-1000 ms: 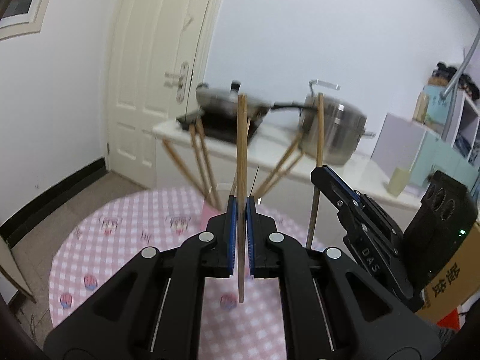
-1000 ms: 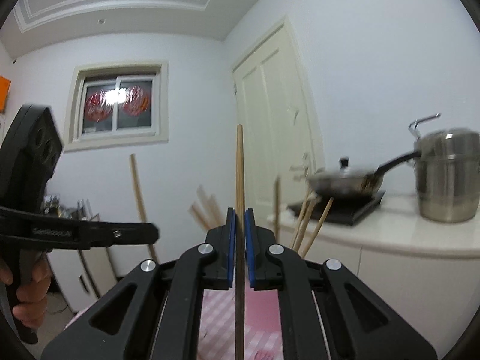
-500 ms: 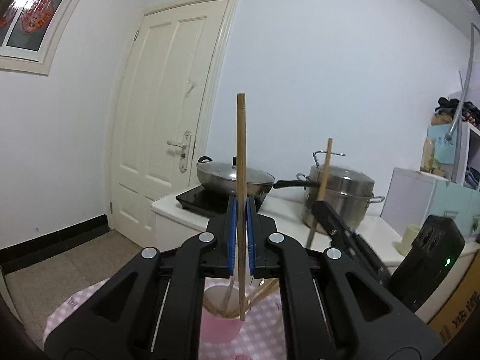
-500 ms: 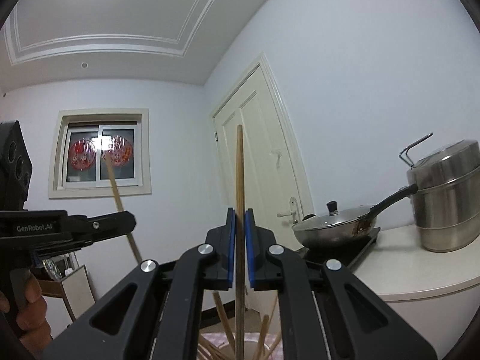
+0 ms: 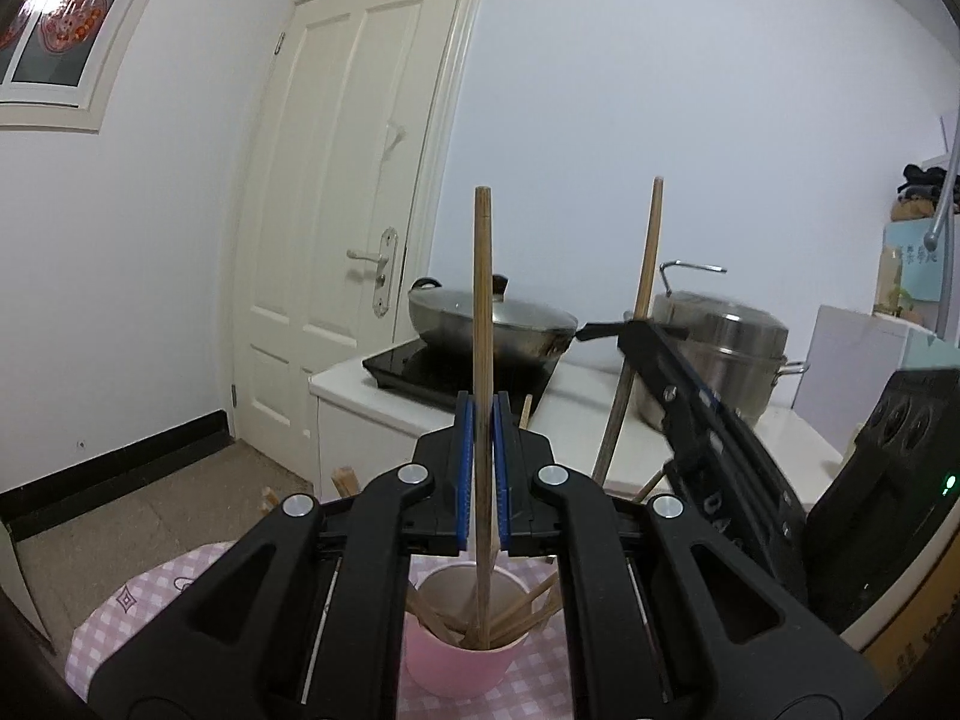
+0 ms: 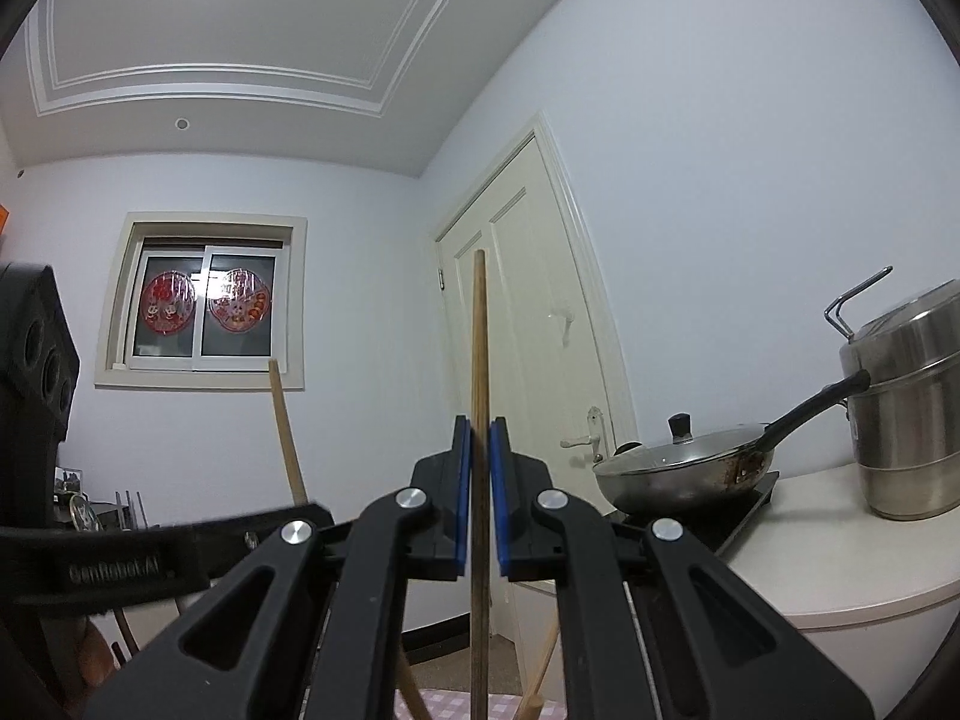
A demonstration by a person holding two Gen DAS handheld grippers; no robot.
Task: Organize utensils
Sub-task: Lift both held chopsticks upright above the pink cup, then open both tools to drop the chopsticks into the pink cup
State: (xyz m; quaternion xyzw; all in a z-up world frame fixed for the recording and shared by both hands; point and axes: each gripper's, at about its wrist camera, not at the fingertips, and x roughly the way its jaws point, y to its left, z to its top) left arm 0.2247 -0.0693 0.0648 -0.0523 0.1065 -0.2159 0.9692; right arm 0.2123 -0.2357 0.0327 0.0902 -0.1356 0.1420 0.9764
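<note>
My left gripper [image 5: 482,420] is shut on a wooden chopstick [image 5: 482,300] that stands upright. Its lower end reaches down inside the pink cup [image 5: 456,681], which holds several more chopsticks leaning on its rim. The cup stands on a pink checked tablecloth [image 5: 150,588] just below the fingers. To the right, my right gripper [image 5: 636,339] is shut on a second chopstick [image 5: 648,258], slightly tilted; its lower end is hidden behind my left gripper. In the right wrist view my right gripper [image 6: 479,438] clamps that chopstick [image 6: 479,330], with the left gripper [image 6: 300,519] and its chopstick [image 6: 282,420] at the left.
Behind the table runs a white counter [image 5: 576,396] bearing an induction hob with a lidded pan [image 5: 492,324] and a steel pot [image 5: 720,354]. A cream door [image 5: 348,240] and a window [image 6: 204,306] lie beyond. A cardboard box [image 5: 918,648] sits at the right.
The pink cup has come closer beneath my left gripper, and the left chopstick's lower end now stands inside it. The right gripper has drifted beside the left one, tilting upward.
</note>
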